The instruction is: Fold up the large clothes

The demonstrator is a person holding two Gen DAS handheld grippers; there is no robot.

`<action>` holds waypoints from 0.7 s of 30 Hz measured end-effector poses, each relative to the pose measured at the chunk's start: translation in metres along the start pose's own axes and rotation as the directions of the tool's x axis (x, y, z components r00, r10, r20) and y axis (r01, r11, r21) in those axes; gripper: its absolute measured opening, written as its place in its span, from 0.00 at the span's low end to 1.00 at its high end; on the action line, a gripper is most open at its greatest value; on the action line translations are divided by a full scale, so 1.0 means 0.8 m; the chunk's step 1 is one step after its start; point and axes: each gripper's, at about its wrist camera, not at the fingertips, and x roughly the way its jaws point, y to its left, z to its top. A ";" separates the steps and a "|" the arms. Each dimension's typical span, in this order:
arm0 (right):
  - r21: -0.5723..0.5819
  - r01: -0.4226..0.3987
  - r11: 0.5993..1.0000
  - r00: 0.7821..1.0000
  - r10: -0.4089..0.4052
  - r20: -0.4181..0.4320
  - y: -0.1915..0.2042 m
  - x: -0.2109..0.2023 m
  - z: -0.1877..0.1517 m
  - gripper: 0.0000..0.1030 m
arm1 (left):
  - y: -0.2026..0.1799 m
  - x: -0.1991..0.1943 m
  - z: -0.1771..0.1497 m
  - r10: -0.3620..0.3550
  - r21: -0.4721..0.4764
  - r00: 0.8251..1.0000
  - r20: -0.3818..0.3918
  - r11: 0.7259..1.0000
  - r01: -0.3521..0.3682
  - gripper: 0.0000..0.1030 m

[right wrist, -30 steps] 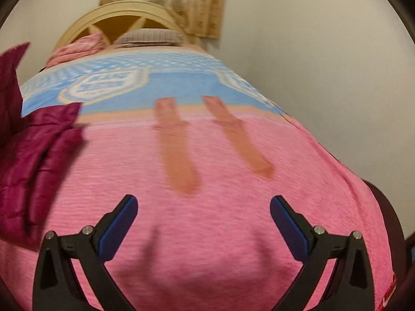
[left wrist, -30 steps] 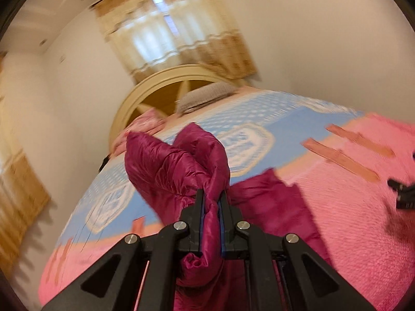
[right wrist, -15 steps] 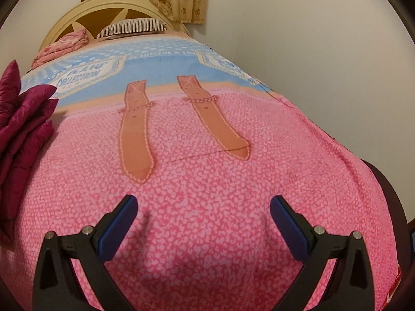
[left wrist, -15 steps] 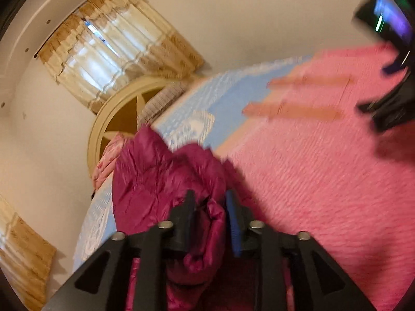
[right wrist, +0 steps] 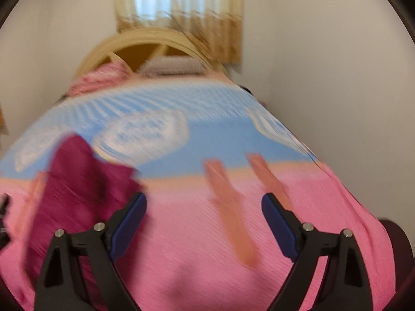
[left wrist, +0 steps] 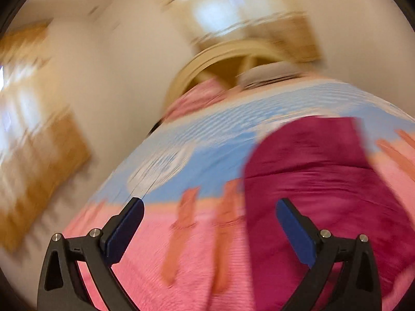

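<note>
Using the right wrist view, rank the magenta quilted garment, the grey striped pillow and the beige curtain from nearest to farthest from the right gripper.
From the right gripper:
1. Magenta quilted garment, lying on the bedspread to the left, next to the left finger.
2. Grey striped pillow, at the head of the bed, against the headboard.
3. Beige curtain, on the wall above the headboard.

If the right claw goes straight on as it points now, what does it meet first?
Probably the pink bedspread: the open right claw has only that between its fingers. The maroon garment lies off to its left. Depth is blurred, so this is a guess.
</note>
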 end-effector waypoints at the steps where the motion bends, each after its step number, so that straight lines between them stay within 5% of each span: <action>1: -0.012 -0.012 1.000 1.000 0.012 0.010 0.019 0.000 0.010 0.88 | 0.012 0.017 0.002 0.024 -0.042 0.999 -0.035 0.999 -0.025 0.99; 5: -0.045 -0.043 0.998 0.999 0.044 0.008 0.102 0.019 0.039 0.86 | 0.037 0.067 0.007 0.083 -0.159 0.987 -0.135 0.982 -0.105 0.99; 11: -0.063 -0.045 0.997 0.998 0.042 -0.049 0.179 0.082 0.030 0.75 | 0.044 0.112 0.007 0.045 -0.251 0.978 -0.204 0.963 -0.097 0.99; 15: -0.059 -0.008 0.998 0.994 0.002 -0.107 0.173 0.117 -0.005 0.71 | 0.009 0.135 0.014 -0.033 -0.268 0.979 -0.202 0.963 -0.023 0.99; 21: 0.016 0.018 1.000 0.985 -0.015 -0.171 0.121 0.144 -0.061 0.71 | -0.074 0.138 0.015 -0.037 -0.084 0.987 -0.159 0.996 0.023 0.99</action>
